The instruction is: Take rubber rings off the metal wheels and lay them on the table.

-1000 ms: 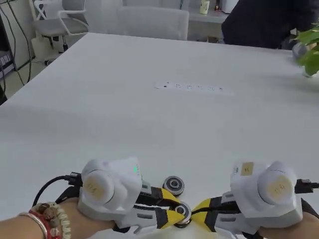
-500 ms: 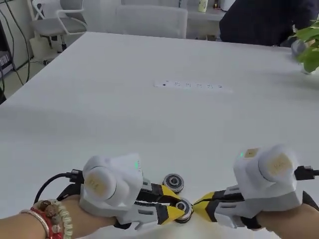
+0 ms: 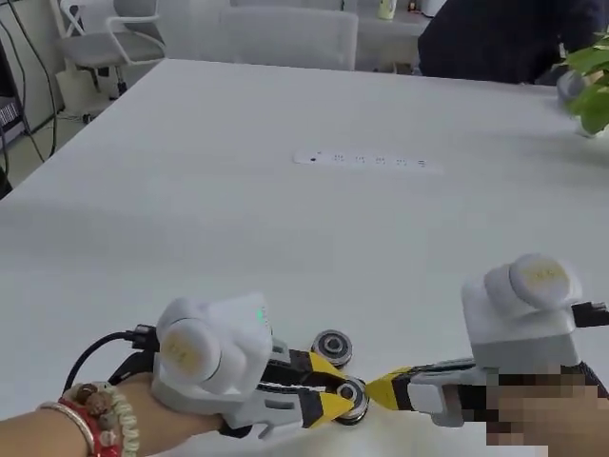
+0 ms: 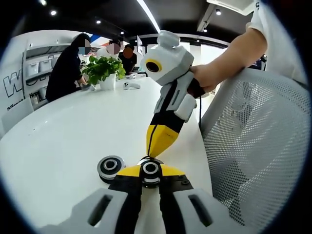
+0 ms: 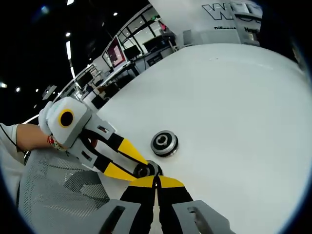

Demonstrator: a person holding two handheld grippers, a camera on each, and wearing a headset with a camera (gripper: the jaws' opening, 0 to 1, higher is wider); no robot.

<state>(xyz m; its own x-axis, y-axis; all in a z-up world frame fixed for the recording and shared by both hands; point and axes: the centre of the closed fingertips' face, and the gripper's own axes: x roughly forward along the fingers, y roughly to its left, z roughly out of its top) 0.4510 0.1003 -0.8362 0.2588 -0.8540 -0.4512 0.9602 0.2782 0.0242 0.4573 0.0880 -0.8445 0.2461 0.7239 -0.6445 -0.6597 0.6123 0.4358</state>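
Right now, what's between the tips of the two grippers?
A metal wheel: the left gripper has its jaws clamped on it, and the right gripper, its tips shut, touches the wheel's rim. The head view and both gripper views show this.

A leafy potted plant [image 3: 592, 84] stands far right, a grey chair [image 3: 285, 40] far behind.

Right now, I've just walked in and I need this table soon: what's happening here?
A person works at the white table with a gripper in each hand. The left tongs are shut on a metal wheel at the near edge. The right tongs, shut, meet its rim. A second wheel lies beside it, untouched.
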